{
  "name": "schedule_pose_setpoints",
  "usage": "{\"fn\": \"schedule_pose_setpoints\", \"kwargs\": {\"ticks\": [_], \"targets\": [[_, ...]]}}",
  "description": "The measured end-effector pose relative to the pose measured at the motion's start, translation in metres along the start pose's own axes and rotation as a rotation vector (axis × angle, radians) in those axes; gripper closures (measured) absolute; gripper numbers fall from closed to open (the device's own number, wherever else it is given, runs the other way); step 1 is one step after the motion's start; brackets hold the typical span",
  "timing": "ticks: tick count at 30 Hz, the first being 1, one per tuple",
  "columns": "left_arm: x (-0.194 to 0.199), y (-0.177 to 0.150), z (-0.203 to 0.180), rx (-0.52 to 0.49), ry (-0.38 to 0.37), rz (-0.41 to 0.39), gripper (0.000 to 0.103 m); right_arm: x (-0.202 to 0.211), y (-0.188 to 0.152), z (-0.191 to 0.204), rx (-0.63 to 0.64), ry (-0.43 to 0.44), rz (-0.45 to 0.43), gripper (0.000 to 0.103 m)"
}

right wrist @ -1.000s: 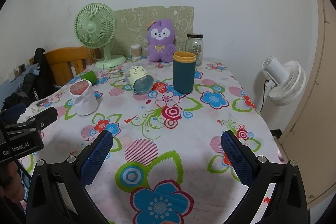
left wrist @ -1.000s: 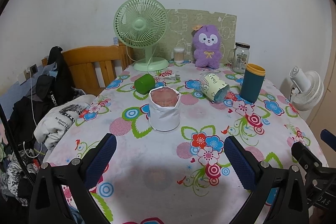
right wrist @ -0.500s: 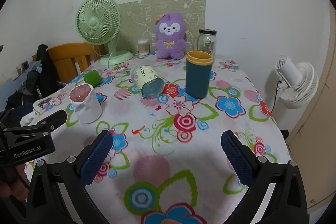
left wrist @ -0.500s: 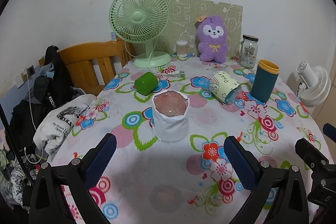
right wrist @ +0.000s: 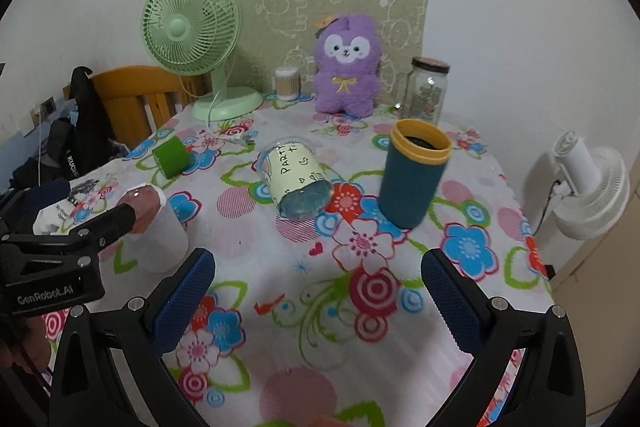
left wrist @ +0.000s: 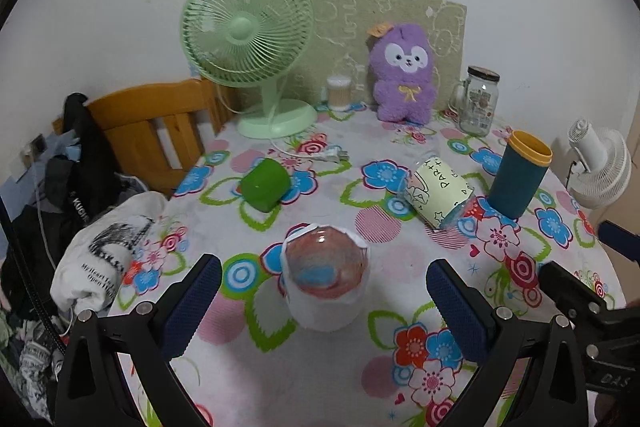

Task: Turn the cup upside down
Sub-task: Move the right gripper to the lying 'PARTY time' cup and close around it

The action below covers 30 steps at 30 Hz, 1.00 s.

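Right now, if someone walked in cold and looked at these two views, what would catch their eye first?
Probably the loud flowered tablecloth, with the purple plush toy sitting at the back against the wall beside the pale green fan. Next come the cups: a teal cup with a yellow rim standing upright at the right, a yellow party cup lying on its side beside it, and a white-wrapped cup between the open fingers of the left hand-held gripper.

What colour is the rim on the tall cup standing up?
Yellow-orange, on a dark teal cup. It shows best in the right wrist view.
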<state>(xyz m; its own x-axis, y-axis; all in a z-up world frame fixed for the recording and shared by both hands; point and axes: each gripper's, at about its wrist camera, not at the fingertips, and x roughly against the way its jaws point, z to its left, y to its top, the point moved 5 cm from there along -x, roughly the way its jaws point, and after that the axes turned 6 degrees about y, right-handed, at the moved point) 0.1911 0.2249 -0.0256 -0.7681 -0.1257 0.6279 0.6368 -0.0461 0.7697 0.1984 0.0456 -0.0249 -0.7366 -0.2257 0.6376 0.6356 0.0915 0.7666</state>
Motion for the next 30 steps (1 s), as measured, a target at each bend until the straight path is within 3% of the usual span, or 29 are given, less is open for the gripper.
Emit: {"fn": "schedule_pose_setpoints", "kwargs": {"ticks": [12, 17, 22, 26, 30], "targets": [[-0.059, 0.027, -0.008, -0.076, 0.005, 0.083, 0.0, -0.064, 0.029, -0.002, 0.017, 0.059, 0.108, 0.0], [-0.081, 0.035, -0.016, -0.111, -0.024, 0.131, 0.0, -0.086, 0.035, -0.008, -0.03, 0.133, 0.152, 0.0], [-0.102, 0.04, -0.024, -0.158, -0.027, 0.165, 0.0, -0.102, 0.044, -0.01, -0.007, 0.139, 0.171, 0.0], [-0.117, 0.041, -0.028, -0.185, -0.01, 0.188, 0.0, -0.12, 0.048, -0.011, 0.014, 0.155, 0.21, 0.0], [-0.125, 0.043, -0.03, -0.231, 0.052, 0.178, 0.0, -0.137, 0.053, -0.013, 0.004, 0.205, 0.244, 0.0]]}}
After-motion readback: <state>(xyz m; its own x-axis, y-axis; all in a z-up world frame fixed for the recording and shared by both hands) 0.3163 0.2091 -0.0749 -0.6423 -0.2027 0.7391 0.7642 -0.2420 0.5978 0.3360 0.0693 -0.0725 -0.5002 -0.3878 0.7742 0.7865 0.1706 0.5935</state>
